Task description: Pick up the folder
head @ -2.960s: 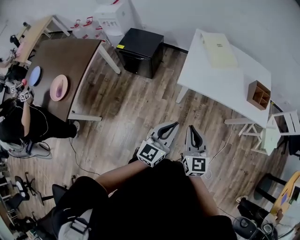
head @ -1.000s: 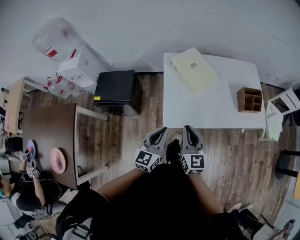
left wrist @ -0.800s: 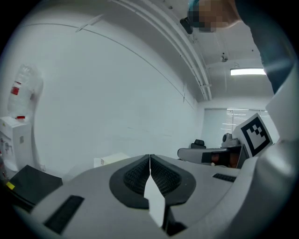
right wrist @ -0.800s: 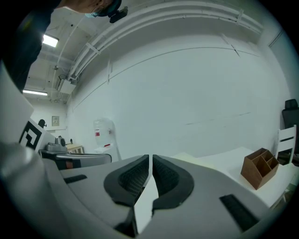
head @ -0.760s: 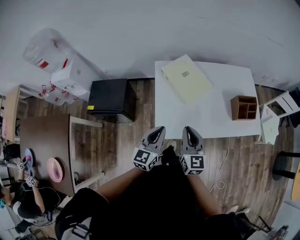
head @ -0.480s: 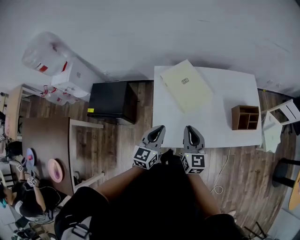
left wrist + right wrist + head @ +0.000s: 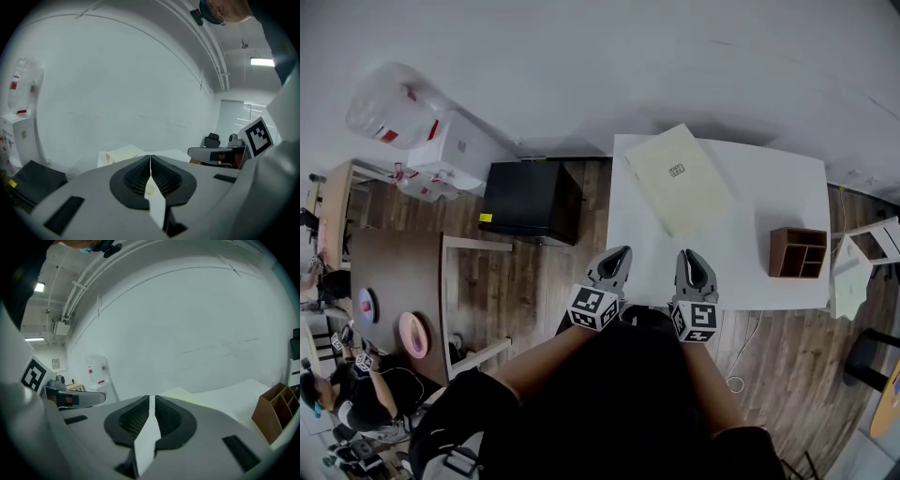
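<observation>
Head view: the pale folder (image 7: pixel 678 178) is being seen flat on the counter (image 7: pixel 759 192), ahead of the shut, empty jaws of the left gripper (image 7: pixel 618 253) and right gripper (image 7: pixel 693 256), and is being judged light, thin and bendy, best pinched at its near edge.

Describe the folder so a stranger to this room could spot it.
Find the white table by the wall. The folder lies askew at its far left corner. It is flat and pale yellow, unlike the brown wooden organizer at the right.
</observation>
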Available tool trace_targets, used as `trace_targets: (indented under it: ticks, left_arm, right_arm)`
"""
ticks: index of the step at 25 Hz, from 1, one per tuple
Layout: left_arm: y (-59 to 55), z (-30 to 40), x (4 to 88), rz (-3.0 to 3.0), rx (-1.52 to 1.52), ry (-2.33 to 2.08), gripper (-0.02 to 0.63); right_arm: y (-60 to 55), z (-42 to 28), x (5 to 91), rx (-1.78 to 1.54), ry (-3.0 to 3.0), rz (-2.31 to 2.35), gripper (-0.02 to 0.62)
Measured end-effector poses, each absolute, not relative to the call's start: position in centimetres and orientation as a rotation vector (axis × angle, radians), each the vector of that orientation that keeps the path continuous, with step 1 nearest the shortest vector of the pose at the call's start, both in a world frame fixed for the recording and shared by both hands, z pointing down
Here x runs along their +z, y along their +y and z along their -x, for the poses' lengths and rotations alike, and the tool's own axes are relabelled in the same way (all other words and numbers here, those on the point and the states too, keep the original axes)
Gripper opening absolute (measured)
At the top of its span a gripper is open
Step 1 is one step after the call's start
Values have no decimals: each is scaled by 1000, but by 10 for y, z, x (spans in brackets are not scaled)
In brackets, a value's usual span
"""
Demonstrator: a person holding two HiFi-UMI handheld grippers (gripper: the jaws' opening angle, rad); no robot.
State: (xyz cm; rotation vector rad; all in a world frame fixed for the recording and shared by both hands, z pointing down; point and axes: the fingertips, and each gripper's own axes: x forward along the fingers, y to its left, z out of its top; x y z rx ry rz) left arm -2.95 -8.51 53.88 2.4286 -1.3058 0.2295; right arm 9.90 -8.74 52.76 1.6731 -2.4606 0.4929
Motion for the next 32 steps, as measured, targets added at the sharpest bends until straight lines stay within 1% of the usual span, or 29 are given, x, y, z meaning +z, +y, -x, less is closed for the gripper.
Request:
trace_targets:
  ticks: [12,20,21,22,23,24,25,29,32]
  left_arm:
    - [-143,10,587,-2380,339,-1147,17]
    - [-176,-7,608,-2357,295,-1088,18]
    - [-180,-9,613,-2345,301,-1082,21]
    - [-184,-11,619,-2333,307,-1074,30]
    - [-187,-13,624,-2321,309,-1063,56]
    - [-190,-15,628,-2312,306,-1048,92]
    - [-193,-17,633,-2304,301,-1032,114]
    - [-203,-27,655,-2265,323,-987,162]
    - [-208,-32,675,-2210,344,-952,195]
  right_arm:
    - [-146,-139,571,595,-2293,-1764,38]
    - [-194,-173,607,658,-2214,-1792,48]
    - [-199,-176,613,667,-2205,-1781,80]
    - [-205,-179,621,692,-2197,-1764,146]
    - [-210,-181,631,728,-2186,-1740,179]
    - [-214,-184,641,763,-2175,-1714,202]
    - [-219,-187,650,786,-2162,-1690,223]
    - [-244,-209,675,770,-2117,-1634,241]
    - [-261,-220,687,649,-2089,-1547,249]
